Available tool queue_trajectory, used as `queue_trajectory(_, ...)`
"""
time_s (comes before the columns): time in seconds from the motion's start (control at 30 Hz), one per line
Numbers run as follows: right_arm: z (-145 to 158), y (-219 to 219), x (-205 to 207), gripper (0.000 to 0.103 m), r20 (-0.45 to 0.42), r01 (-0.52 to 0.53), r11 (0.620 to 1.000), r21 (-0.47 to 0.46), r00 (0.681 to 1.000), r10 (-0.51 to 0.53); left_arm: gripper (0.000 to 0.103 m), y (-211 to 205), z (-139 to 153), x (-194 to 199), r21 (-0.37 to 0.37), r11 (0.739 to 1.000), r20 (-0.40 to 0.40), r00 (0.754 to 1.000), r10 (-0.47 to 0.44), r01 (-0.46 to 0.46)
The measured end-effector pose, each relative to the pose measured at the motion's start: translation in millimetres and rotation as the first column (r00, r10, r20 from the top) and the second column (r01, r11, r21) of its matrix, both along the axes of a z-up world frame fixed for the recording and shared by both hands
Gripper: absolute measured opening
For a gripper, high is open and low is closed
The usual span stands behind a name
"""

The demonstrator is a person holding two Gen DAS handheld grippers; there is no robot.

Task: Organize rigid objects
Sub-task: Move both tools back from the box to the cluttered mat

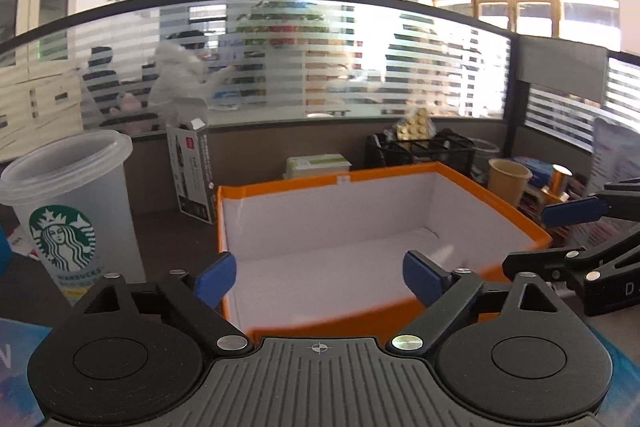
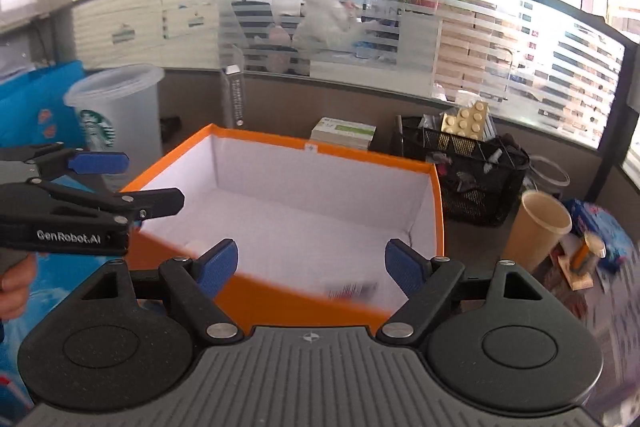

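Note:
An orange box with a white inside (image 1: 280,189) (image 2: 438,211) stands on the desk in front of both grippers. My left gripper (image 1: 318,277) is open and empty at the box's near rim. My right gripper (image 2: 312,269) is open and empty above the box's near edge. A small blurred red and white object (image 2: 352,289) lies or falls inside the box just below the right gripper. A small white blurred thing (image 1: 442,251) shows at the box's inner right wall. Each gripper shows in the other's view, the right one (image 1: 572,213) and the left one (image 2: 100,163).
A clear Starbucks cup (image 1: 68,211) (image 2: 116,115) stands left of the box. A tall black carton (image 1: 192,175), a green-white box (image 2: 344,133), a black mesh basket (image 2: 480,171) and a tan paper cup (image 2: 538,231) stand around it. A glass partition runs behind.

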State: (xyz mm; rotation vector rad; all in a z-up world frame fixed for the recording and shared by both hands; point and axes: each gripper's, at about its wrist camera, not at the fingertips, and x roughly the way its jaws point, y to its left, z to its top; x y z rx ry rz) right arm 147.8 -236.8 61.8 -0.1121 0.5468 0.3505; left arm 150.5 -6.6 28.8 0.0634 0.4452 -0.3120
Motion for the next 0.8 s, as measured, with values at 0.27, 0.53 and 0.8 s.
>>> queue_trajectory(0.27, -54, -31, -25, 0.074, -0.118, 0.071, 0.993, 0.098, 0.991, -0.059, 0.097, -25, -34, -26, 0.085, 0.984, -0.090, 0.984, -0.151, 0.159)
queue_trajectory(0.53, -85, -45, -18, 0.071, -0.159, 0.100, 0.982, 0.159, 0.984, -0.074, 0.097, -57, -66, -34, 0.163, 0.949, -0.148, 0.958, -0.246, 0.269)
queue_trajectory(0.8, -95, -47, -10, 0.054, -0.160, 0.058, 0.978, 0.199, 0.987, -0.026, 0.082, -64, -80, -27, 0.098, 0.940, -0.191, 0.933, -0.304, 0.326)
